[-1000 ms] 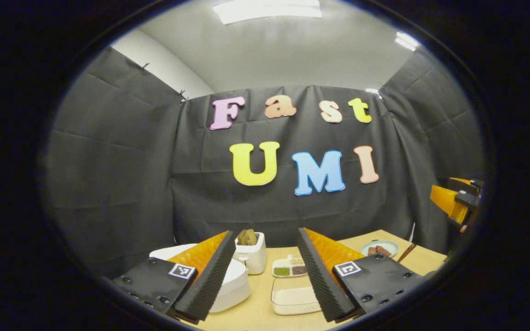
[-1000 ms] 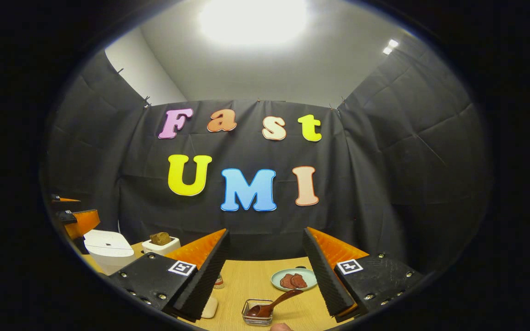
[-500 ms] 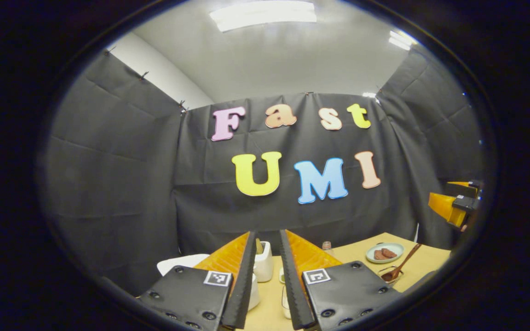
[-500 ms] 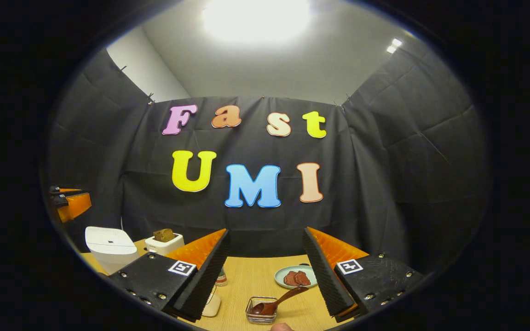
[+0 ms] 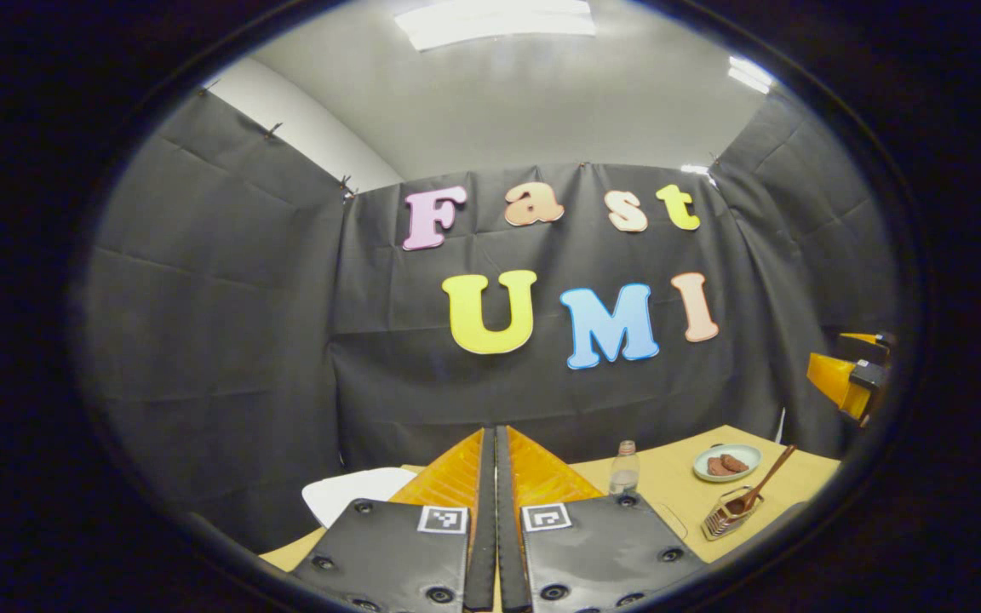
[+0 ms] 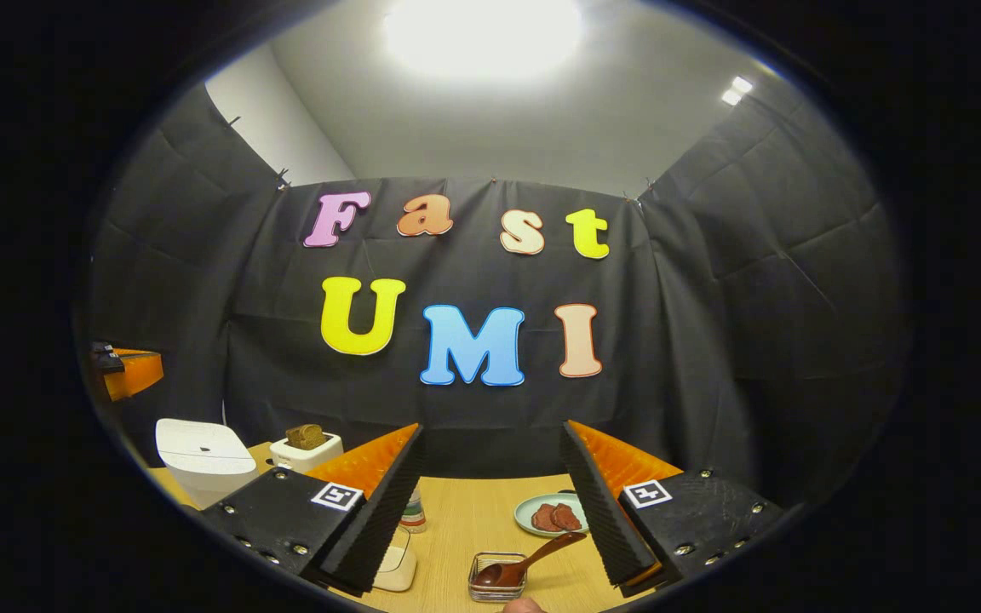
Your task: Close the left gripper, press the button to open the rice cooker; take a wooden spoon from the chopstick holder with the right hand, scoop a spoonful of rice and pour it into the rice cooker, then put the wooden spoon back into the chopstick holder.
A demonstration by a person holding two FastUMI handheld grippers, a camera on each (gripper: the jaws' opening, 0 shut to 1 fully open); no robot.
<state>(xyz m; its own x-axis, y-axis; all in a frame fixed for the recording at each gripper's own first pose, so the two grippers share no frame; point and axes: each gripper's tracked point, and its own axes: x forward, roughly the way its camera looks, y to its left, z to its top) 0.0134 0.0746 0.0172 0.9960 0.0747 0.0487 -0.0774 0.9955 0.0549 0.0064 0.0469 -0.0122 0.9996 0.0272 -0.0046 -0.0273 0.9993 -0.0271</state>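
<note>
In the left gripper view, the left gripper (image 5: 495, 477) is clenched: its two fingers (image 5: 448, 477) stand pressed together with only a thin line between them, and nothing is between them. It hangs above the desk (image 5: 669, 485). The white cooker (image 5: 354, 492) lies just to the left of the fingers, partly hidden behind them, near the left edge of the desk; its lid is down. To the right of the fingers stands a small bottle (image 5: 623, 468). Further right, near the right edge of the desk, is the wire holder (image 5: 725, 518) with the wooden spoon (image 5: 761, 485) leaning in it, handle up and to the right. Behind it lies a plate (image 5: 726, 462) with brown pieces on it. The right gripper (image 5: 848, 383) shows at the far right, above the desk and well apart from the spoon.

In the right gripper view, the right gripper (image 6: 490, 511) is released: its fingers (image 6: 388, 502) stand wide apart and grasp nothing. The holder (image 6: 497, 587) sits on the desk (image 6: 456, 528) between the fingers, near the lower edge of the view, and the spoon (image 6: 533, 558) rests in it with the bowl down and the handle pointing up to the right. The gripper does not touch it. The plate (image 6: 552, 515) lies just behind the spoon. The cooker (image 6: 203, 455) stands far left, closed, and beside it a white toaster (image 6: 306, 449) with bread in it. The left gripper (image 6: 129, 370) shows above the cooker, at the left edge.
</note>
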